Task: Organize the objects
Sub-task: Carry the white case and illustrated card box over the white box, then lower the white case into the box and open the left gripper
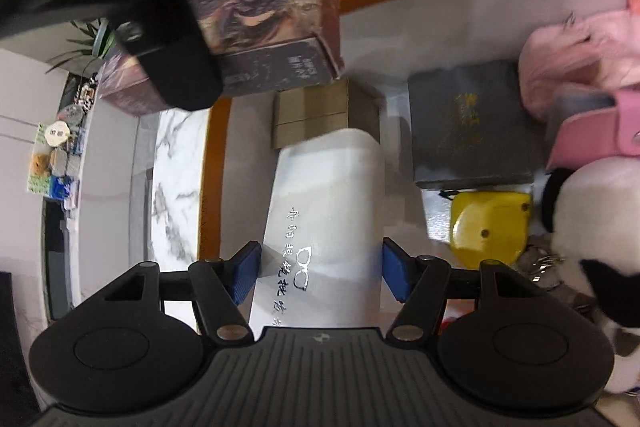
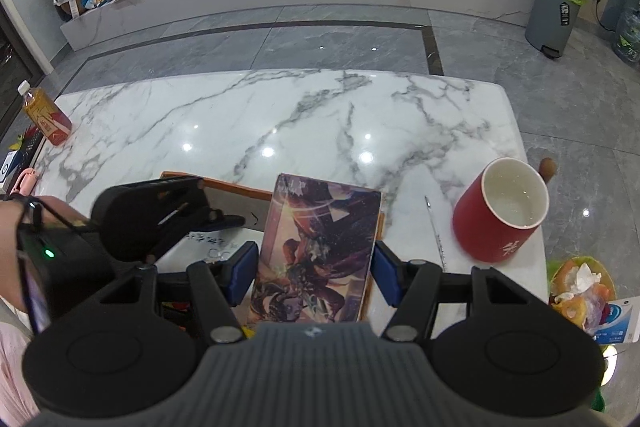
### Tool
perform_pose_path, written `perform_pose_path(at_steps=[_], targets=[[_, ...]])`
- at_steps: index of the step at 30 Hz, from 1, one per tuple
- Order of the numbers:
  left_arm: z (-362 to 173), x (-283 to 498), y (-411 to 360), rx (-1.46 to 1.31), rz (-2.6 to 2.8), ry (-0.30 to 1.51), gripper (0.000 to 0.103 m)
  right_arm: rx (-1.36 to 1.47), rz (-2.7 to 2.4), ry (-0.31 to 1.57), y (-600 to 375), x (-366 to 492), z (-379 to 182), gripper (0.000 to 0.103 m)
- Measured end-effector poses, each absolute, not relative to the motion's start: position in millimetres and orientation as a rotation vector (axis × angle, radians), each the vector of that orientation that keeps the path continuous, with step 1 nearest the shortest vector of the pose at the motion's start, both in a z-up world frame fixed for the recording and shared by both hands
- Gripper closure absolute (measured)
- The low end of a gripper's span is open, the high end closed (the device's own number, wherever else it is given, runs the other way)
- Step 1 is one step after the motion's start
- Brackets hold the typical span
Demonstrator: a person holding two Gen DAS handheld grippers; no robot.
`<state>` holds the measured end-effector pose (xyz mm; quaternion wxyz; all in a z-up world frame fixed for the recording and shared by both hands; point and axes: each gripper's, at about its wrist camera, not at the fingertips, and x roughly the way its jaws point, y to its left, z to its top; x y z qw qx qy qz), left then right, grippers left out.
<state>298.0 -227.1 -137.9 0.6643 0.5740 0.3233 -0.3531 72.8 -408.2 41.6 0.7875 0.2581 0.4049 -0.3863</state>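
Your left gripper (image 1: 320,273) clamps a white box (image 1: 324,223) with both blue pads against its sides, inside the orange-rimmed tray (image 1: 212,163). Ahead of it in the tray lie a tan carton (image 1: 312,115) and, to the right, a dark grey book (image 1: 472,123), a yellow tape measure (image 1: 490,223) and a pink bag (image 1: 580,59). Your right gripper (image 2: 314,273) holds an illustrated box (image 2: 316,251) above the tray's far rim. Beyond that rim the marble counter (image 2: 280,115) lies bare up to its far edge; a red mug (image 2: 500,211) stands to the right.
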Motion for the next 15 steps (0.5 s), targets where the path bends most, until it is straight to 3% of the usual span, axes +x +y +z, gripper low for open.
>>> perform_pose_path(at_steps=[15], targets=[[-166,306,-228,1.333,-0.8,0.738,0.028,0.595,-0.819,0.893,-422,73,26,0.04]])
